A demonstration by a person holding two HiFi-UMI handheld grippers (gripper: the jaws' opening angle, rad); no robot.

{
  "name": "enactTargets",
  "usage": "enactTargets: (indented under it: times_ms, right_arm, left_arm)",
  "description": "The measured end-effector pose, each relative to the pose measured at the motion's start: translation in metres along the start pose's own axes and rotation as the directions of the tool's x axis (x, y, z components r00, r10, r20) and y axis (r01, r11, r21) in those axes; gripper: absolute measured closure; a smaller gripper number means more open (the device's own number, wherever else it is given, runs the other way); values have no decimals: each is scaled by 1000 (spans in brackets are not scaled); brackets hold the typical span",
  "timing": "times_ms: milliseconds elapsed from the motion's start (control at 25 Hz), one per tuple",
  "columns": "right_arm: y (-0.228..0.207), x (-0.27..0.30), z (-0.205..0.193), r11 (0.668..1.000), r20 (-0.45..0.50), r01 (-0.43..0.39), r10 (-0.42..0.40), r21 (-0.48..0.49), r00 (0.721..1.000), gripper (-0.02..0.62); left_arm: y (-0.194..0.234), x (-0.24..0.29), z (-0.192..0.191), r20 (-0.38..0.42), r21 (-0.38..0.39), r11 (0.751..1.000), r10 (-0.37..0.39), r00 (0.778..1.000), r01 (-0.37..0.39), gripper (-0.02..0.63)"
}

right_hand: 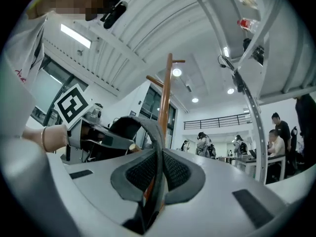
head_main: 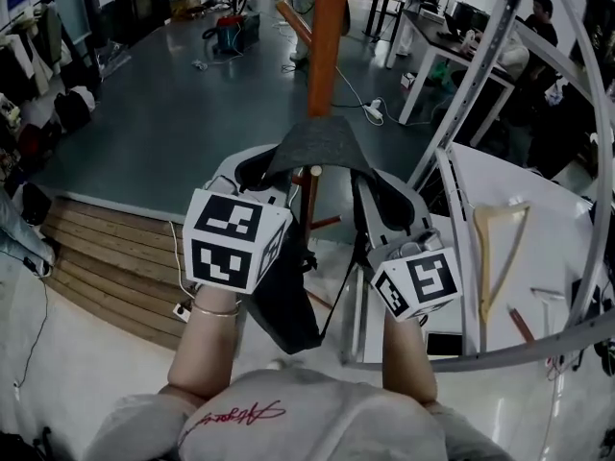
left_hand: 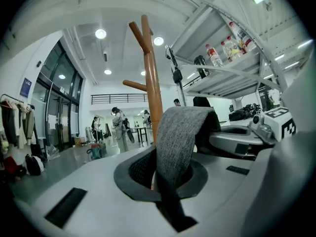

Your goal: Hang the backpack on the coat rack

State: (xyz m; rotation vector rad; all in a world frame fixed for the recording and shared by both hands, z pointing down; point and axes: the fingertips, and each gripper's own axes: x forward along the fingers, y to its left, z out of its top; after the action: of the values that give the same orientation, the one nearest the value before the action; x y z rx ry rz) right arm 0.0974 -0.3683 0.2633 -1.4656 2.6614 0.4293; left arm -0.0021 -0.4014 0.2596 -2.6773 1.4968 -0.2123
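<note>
The backpack's grey woven strap (head_main: 322, 140) arches between my two grippers, right in front of the orange-brown coat rack pole (head_main: 327, 36). A pale peg tip (head_main: 315, 172) shows just under the arch. My left gripper (head_main: 261, 173) is shut on the strap's left end (left_hand: 177, 137), and my right gripper (head_main: 389, 202) is shut on its right end, seen edge-on (right_hand: 158, 157). The dark backpack body (head_main: 283, 301) hangs below between my forearms. The rack's upper pegs (left_hand: 140, 36) rise above the strap, and the pole (right_hand: 166, 98) stands behind it.
A white metal shelving frame (head_main: 480, 75) stands close on the right, with bottles (left_hand: 227, 48) on its shelf. A wooden hanger (head_main: 500, 248) lies on the white table (head_main: 567, 219). Wooden steps (head_main: 106, 257) are to the left. People work at desks (head_main: 452, 46) further back.
</note>
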Motion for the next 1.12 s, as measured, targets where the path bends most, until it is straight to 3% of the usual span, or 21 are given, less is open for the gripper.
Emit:
enactTargets:
  times_ms: [320,520,800,960,1120]
  right_arm:
    - [-9,21,-53,994,-99,-25,36,105,994,555]
    - [-2,24,-69,984,-85,-61,76,170,993,555]
    - [34,23,-75,960,21,-117,115,254,993,554]
    - [41,18,-74,925,124,-129,90,358,988,552]
    - [41,12,-71,958,139,-71,33,277,990,551]
  left_arm:
    - [7,36,-44,-99,-102,995,-11,995,1,571]
    - [-3,49,-62,-109,-159,986,-67,992,49,571]
    - [-19,47,-77,-15,-209,968,-148,989,142,571]
    - [-23,48,-78,61,-196,971,-126,990,136,569]
    - [-21,41,-80,140,-162,983,-69,988,92,543]
